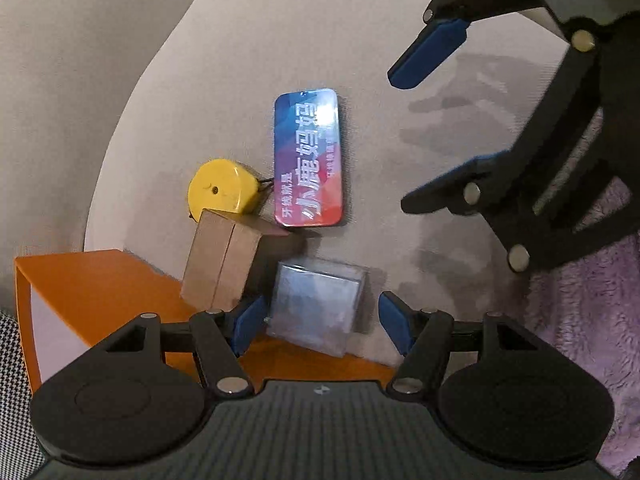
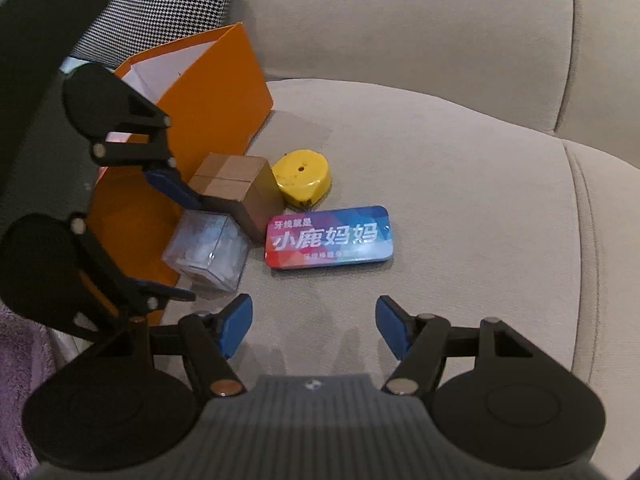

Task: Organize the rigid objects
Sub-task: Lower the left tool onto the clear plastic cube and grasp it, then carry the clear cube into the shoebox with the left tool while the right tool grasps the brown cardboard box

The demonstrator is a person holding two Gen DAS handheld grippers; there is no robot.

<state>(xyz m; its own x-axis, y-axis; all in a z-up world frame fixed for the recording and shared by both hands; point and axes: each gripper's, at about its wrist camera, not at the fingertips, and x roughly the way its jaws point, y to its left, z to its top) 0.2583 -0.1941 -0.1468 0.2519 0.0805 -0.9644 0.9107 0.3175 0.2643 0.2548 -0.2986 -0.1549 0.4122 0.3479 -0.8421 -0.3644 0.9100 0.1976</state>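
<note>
Approach step: left gripper [image 1: 322,326], jaws wide and empty, straddles the clear plastic cube [image 1: 316,308]. Right gripper [image 2: 314,326] hovers open. Next: close squarely on the cube.

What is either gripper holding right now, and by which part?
Nothing. The left gripper straddles the clear plastic box with jaws open, not pressing. The right gripper is open over bare cushion.

left wrist: steep, close, looking down | right wrist: slanted down, close | shared: tin [image 1: 308,158] [image 2: 329,237] on sofa seat [image 1: 400,200] [image 2: 460,208]

left gripper [image 1: 322,322] fingers spread, right gripper [image 2: 314,326] likewise
</note>
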